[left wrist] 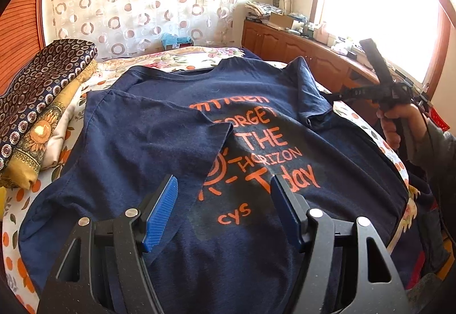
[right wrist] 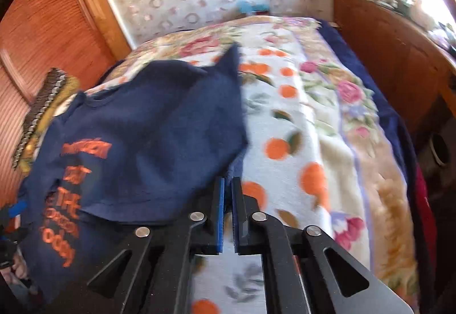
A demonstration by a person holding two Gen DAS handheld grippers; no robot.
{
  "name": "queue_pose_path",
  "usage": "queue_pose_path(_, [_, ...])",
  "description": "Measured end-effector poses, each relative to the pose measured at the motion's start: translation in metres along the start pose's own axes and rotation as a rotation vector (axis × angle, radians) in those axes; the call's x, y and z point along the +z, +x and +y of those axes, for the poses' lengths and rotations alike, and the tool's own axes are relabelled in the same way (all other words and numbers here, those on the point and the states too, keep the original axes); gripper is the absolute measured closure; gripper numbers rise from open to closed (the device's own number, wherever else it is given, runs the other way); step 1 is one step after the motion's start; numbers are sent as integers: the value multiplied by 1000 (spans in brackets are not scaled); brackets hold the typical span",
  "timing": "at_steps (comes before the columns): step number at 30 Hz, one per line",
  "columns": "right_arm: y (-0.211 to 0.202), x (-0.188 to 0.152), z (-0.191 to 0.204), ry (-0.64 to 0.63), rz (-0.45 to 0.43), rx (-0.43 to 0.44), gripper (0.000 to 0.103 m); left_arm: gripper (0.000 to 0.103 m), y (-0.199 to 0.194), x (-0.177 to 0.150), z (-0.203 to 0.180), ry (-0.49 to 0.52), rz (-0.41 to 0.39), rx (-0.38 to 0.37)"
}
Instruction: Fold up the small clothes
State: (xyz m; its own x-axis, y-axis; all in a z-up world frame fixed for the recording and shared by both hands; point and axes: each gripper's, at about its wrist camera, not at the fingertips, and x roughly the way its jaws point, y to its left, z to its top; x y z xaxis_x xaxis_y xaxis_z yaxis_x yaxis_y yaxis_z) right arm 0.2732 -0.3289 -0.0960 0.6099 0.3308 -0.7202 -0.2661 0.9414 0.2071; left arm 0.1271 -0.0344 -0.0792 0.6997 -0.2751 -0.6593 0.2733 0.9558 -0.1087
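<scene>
A navy T-shirt (left wrist: 176, 143) is spread on the bed (right wrist: 313, 128); above it, the left gripper (left wrist: 225, 208) is held wide and empty, while the right gripper (right wrist: 228, 194) is closed beside its sleeve, nothing visibly pinched.

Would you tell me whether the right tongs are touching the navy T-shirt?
Cannot tell: the right wrist view shows the shut right tongs at the navy T-shirt's edge, blurred.

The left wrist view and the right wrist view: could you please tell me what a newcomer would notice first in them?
A navy T-shirt with orange lettering lies spread across the middle of the fruit-and-flower blanket, both sleeves already folded inward. The left hand-held gripper hovers open over its lower hem, while the right hand-held gripper, jaws shut, is at the shirt's right edge. Folded patterned cloths are stacked at the far left.
</scene>
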Motion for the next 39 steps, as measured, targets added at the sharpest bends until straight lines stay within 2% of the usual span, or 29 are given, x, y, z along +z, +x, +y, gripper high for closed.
queue_pose_path(3, [-7, 25, 24, -72, -39, 43, 100, 35, -4, 1, 7, -15, -11, 8])
queue_pose_path(8, [-23, 57, 86, -222, -91, 110, 100, 35, -12, 1, 22, -42, -27, 25])
queue_pose_path(12, [-1, 76, 137, -317, -59, 116, 100, 35, -16, 0, 33, -60, -33, 39])
queue_pose_path(16, [31, 86, 153, -352, -25, 107, 100, 35, -17, -3, 41, -72, -34, 47])
queue_pose_path(20, [39, 95, 163, -341, -33, 166, 100, 35, -16, -5, 46, -81, -28, 51])
queue_pose_path(22, [36, 98, 164, -364, -43, 148, 100, 35, -14, -5, 47, -83, -26, 50])
queue_pose_path(23, [29, 94, 160, -361, -50, 135, 100, 35, -13, -5, 47, -82, -25, 52])
queue_pose_path(25, [15, 92, 147, -344, -56, 105, 87, 35, -13, -4, 46, -76, -25, 55])
queue_pose_path(26, [10, 91, 143, -337, -68, 81, 71, 35, -13, -4, 45, -73, -25, 55])
queue_pose_path(27, [6, 89, 136, -327, -85, 62, 61, 35, -14, -3, 45, -71, -26, 55])
queue_pose_path(30, [-8, 71, 122, -329, -110, 45, 61, 35, -15, -2, 45, -67, -29, 56])
queue_pose_path(35, [-2, 20, 112, -361, -17, 108, 61, 35, -13, 1, 46, -71, -29, 57])
queue_pose_path(39, [16, -5, 109, -365, 46, 107, 62, 35, -12, 3, 45, -57, -22, 64])
